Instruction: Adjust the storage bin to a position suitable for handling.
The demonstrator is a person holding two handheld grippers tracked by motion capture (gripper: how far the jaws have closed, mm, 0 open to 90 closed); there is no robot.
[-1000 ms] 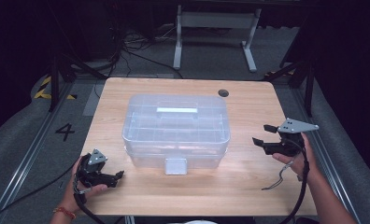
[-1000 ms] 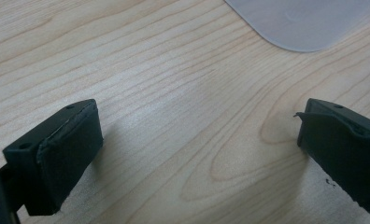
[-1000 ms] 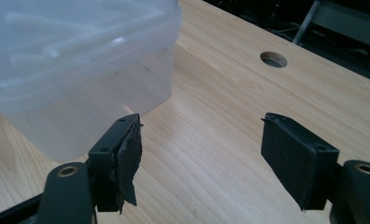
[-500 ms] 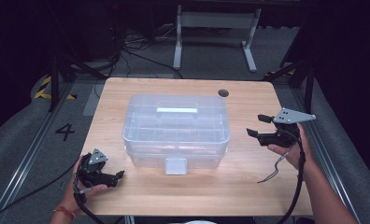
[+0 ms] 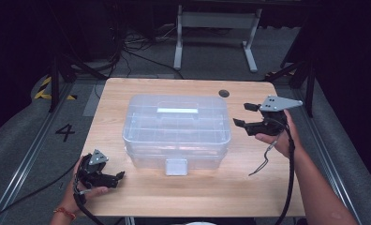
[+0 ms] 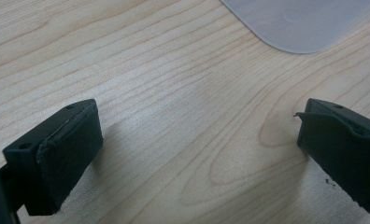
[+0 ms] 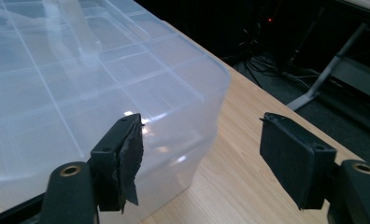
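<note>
Clear, rounded-corner plastic storage box (image 5: pixel 176 131) with a gridded lid, sitting closed at the centre of the pale wood-grain worktop (image 5: pixel 141 197). Flat translucent carry handle (image 5: pixel 177 110) lying flush in the lid's recess, toward 12 o'clock. Small frosted latch tab (image 5: pixel 176 166) hanging at the middle of the box's near wall, at 6 o'clock. In the right claw view, same box (image 7: pixel 80 93) close up at 10 o'clock, its lid ribs and rounded corner plain to see.

Right claw (image 5: pixel 247 115) at 3 o'clock from the box, raised off the worktop, held in a hand (image 5: pixel 273 139) and pointing at the box's right wall; near it, contact not discernible. Jaws spread wide, nothing between them; in its own view (image 7: pixel 199 161) the left jaw lying over the box's corner, the right one over bare wood. Grey three-cornered plate (image 5: pixel 279 103) on top, black cable (image 5: pixel 290 173) trailing down along the forearm.

Left claw (image 5: pixel 119 176) at 7 o'clock from the box, low at the worktop's near-left corner, well apart from the box, gripped by the other hand (image 5: pixel 87 191). Jaws released and wide apart in its own view (image 6: pixel 197 149), over bare wood grain, with a frosted rounded corner of plastic (image 6: pixel 300 23) at 1 o'clock.

Small dark round grommet hole (image 5: pixel 224 93) in the worktop at 1 o'clock from the box. Beyond the far edge, a grey metal stand (image 5: pixel 214 28) on dark floor.
</note>
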